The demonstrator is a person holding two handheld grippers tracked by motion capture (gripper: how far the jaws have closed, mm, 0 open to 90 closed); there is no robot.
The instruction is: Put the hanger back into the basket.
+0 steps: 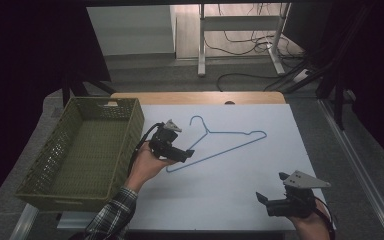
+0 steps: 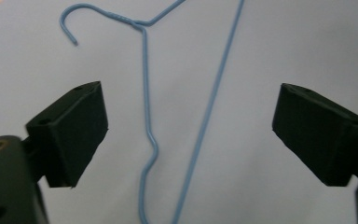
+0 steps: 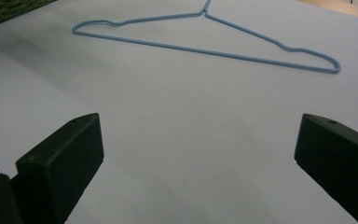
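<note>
A thin blue wire hanger (image 1: 230, 132) lies flat on the white table top (image 1: 230, 195), hook toward the far side. My left gripper (image 1: 187, 155) hovers over the hanger's left end. In the left gripper view both wires of the hanger (image 2: 145, 84) run between the wide-apart jaws of my left gripper (image 2: 191, 135), and the pads touch neither. My right gripper (image 1: 272, 187) rests near the front right edge of the table, away from the hanger. It is open, and in the right gripper view the hanger (image 3: 205, 51) lies well beyond my right gripper (image 3: 200, 158).
An olive woven basket (image 1: 130, 130) stands at the table's left edge, just left of the left hand. A wooden table strip (image 1: 200, 97) shows behind the white top. Desk legs and cables (image 1: 240, 45) stand on the floor farther back.
</note>
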